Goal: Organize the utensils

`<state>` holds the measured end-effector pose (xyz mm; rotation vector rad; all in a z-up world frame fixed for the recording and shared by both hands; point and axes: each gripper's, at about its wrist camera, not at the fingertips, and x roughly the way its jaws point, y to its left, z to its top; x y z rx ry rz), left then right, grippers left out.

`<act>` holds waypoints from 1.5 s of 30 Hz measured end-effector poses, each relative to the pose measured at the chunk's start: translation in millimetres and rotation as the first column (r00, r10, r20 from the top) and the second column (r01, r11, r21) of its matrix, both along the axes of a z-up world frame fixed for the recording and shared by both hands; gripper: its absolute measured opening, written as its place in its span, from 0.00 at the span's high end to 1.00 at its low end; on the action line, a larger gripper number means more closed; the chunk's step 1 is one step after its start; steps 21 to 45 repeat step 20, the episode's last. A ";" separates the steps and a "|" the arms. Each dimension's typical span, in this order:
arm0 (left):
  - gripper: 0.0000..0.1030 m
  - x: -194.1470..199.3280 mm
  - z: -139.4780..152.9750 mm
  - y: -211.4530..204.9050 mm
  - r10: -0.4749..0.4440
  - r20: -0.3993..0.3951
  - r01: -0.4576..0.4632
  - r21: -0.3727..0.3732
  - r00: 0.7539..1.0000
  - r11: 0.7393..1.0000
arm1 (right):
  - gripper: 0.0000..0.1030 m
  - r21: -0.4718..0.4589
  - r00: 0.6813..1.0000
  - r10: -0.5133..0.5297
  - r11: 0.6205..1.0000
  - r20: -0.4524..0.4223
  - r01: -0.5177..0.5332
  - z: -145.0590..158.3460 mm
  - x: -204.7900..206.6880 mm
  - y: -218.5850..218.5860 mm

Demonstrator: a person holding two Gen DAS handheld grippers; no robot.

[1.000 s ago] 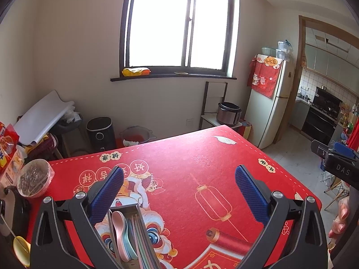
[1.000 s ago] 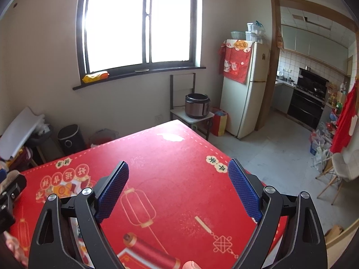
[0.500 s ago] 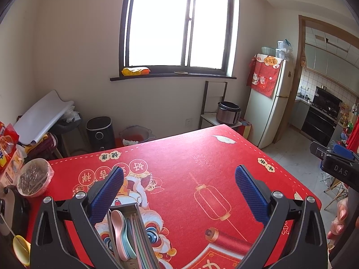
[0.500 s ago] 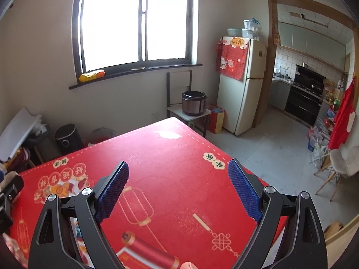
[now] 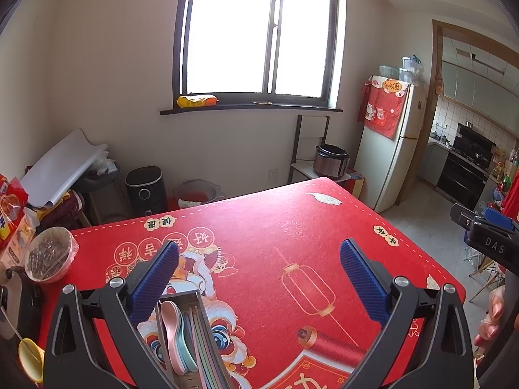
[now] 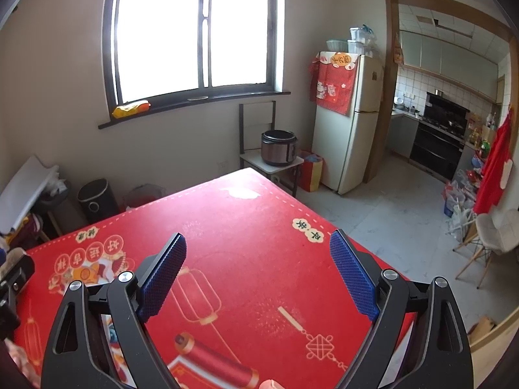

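Spoons (image 5: 173,334) in tray (image 5: 198,298) on table (image 5: 292,220)

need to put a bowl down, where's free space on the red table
The middle and far right of the red tablecloth are bare, from the utensil tray out to the far edges. The left edge is crowded: a covered bowl and snack packets.

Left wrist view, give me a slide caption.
Open left gripper above a utensil tray of spoons on a red tablecloth.
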<state>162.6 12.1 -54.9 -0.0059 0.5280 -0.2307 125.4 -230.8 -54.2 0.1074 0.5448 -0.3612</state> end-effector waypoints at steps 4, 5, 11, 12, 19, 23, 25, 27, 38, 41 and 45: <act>0.06 -0.5 -0.4 0.5 -0.002 0.003 0.002 -0.002 1.000 1.000 | 0.16 -0.006 1.000 -0.001 1.000 0.005 0.001 0.2 -1.4 0.4; 0.06 -1.2 -0.5 0.8 -0.004 0.005 0.004 -0.003 1.000 1.000 | 0.16 -0.007 1.000 -0.002 1.000 0.006 0.002 0.4 -1.6 0.5; 0.06 -3.2 0.6 2.2 -0.006 0.015 0.006 -0.003 1.000 1.000 | 0.16 -0.010 1.000 -0.003 1.000 0.022 0.003 4.1 -4.6 -0.5; 0.06 -3.3 0.6 2.0 -0.006 0.015 0.006 -0.001 1.000 1.000 | 0.16 -0.011 1.000 -0.002 1.000 0.022 0.002 4.3 -4.9 -0.3; 0.06 -6.4 2.3 3.8 0.002 0.021 -0.003 0.007 1.000 1.000 | 0.16 -0.004 1.000 -0.002 1.000 0.018 0.002 3.7 -4.6 0.0; 0.06 -6.7 2.3 4.4 0.004 0.021 -0.004 0.007 1.000 1.000 | 0.16 -0.003 1.000 -0.002 1.000 0.018 0.002 3.6 -4.7 -0.2; 0.06 -6.7 2.3 4.4 0.004 0.021 -0.004 0.007 1.000 1.000 | 0.16 -0.003 1.000 -0.002 1.000 0.018 0.002 3.6 -4.7 -0.2; 0.06 -6.7 2.3 4.4 0.004 0.021 -0.004 0.007 1.000 1.000 | 0.16 -0.003 1.000 -0.002 1.000 0.018 0.002 3.6 -4.7 -0.2; 0.06 -6.7 2.3 4.4 0.004 0.021 -0.004 0.007 1.000 1.000 | 0.16 -0.003 1.000 -0.002 1.000 0.018 0.002 3.6 -4.7 -0.2; 0.06 -6.7 2.3 4.4 0.004 0.021 -0.004 0.007 1.000 1.000 | 0.16 -0.003 1.000 -0.002 1.000 0.018 0.002 3.6 -4.7 -0.2; 0.06 -6.7 2.3 4.4 0.004 0.021 -0.004 0.007 1.000 1.000 | 0.16 -0.003 1.000 -0.002 1.000 0.018 0.002 3.6 -4.7 -0.2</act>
